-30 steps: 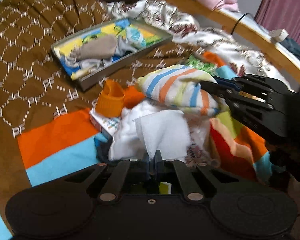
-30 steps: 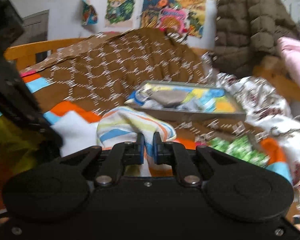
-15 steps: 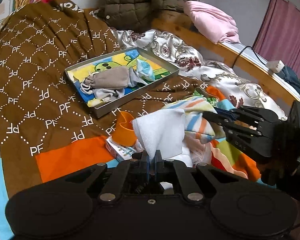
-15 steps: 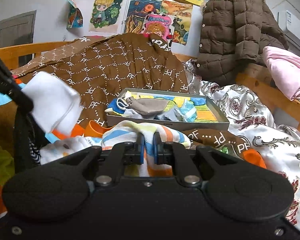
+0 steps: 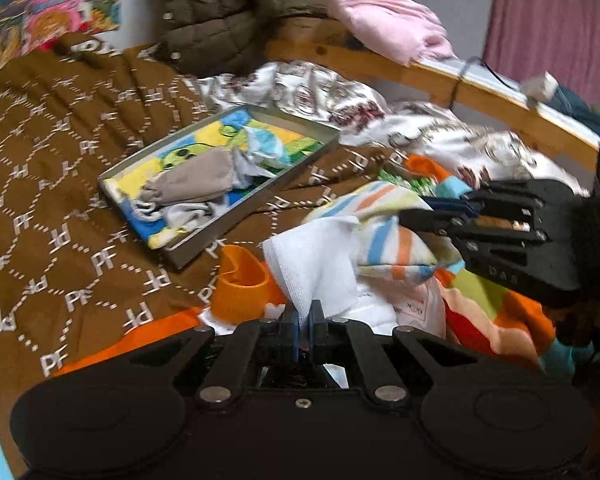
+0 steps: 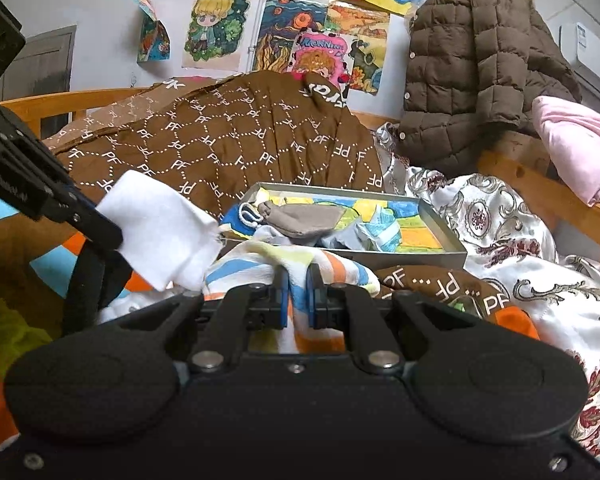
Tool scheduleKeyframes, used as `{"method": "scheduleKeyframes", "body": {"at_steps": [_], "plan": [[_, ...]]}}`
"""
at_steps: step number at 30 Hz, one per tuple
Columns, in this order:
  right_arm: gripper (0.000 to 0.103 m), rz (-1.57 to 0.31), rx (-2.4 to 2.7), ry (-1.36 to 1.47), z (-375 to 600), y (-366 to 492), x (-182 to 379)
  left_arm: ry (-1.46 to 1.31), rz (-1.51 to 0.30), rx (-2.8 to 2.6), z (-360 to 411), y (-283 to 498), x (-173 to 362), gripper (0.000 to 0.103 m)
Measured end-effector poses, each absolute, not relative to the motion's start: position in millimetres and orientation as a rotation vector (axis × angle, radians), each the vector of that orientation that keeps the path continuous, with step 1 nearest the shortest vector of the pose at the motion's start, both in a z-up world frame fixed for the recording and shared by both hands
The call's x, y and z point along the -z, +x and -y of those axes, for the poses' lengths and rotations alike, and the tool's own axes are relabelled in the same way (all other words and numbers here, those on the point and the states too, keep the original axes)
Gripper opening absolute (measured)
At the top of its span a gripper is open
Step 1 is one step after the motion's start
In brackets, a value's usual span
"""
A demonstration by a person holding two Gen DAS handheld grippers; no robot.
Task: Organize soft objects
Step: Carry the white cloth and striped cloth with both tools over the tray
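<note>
My left gripper (image 5: 304, 312) is shut on a white cloth (image 5: 316, 268), lifted above a pile of soft things on the bed. From the right wrist view that white cloth (image 6: 160, 228) hangs from the left gripper (image 6: 112, 240) at the left. My right gripper (image 6: 298, 292) is shut on a striped cloth (image 6: 260, 264) with blue, orange and yellow bands. The striped cloth (image 5: 384, 224) also shows in the left wrist view, pinched by the right gripper (image 5: 420, 210). Beyond lies a shallow grey tray (image 5: 300, 160) holding a grey pouch (image 5: 196, 180) and small garments.
An orange cup (image 5: 240, 284) lies beside the pile. A brown patterned quilt (image 5: 52, 168) covers the left of the bed; a floral white cover (image 6: 540, 264) lies to the right. A wooden bed rail (image 5: 440, 80), a brown padded jacket (image 6: 472, 68) and a pink cloth (image 5: 388, 24) stand behind.
The left gripper has raised the white cloth off the pile and tilted its view upward. The right gripper has kept still with the striped cloth.
</note>
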State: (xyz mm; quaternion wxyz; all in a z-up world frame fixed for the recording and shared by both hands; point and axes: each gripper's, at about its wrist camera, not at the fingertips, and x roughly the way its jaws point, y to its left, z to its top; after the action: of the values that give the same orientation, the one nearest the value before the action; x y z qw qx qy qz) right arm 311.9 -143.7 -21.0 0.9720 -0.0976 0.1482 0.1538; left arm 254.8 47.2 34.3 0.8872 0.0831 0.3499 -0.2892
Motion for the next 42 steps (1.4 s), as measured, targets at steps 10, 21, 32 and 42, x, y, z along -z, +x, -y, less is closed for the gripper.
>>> {"method": "scheduleKeyframes", "body": {"at_steps": [10,21,32,42], "plan": [[0.004,-0.354,-0.29,-0.156,154.1,324.9,39.3,0.338,-0.673,0.646,-9.3,263.7,-19.9,0.006],[0.004,-0.403,-0.29,-0.095,173.1,327.7,56.5,0.318,-0.724,0.638,10.8,295.5,-6.7,0.014],[0.004,-0.402,-0.263,-0.068,185.8,331.8,61.3,0.227,-0.67,0.569,16.7,323.0,-9.7,0.003],[0.003,-0.3,-0.148,-0.17,169.2,353.8,23.9,0.025,-0.49,0.428,3.2,368.8,-30.7,0.003]]}}
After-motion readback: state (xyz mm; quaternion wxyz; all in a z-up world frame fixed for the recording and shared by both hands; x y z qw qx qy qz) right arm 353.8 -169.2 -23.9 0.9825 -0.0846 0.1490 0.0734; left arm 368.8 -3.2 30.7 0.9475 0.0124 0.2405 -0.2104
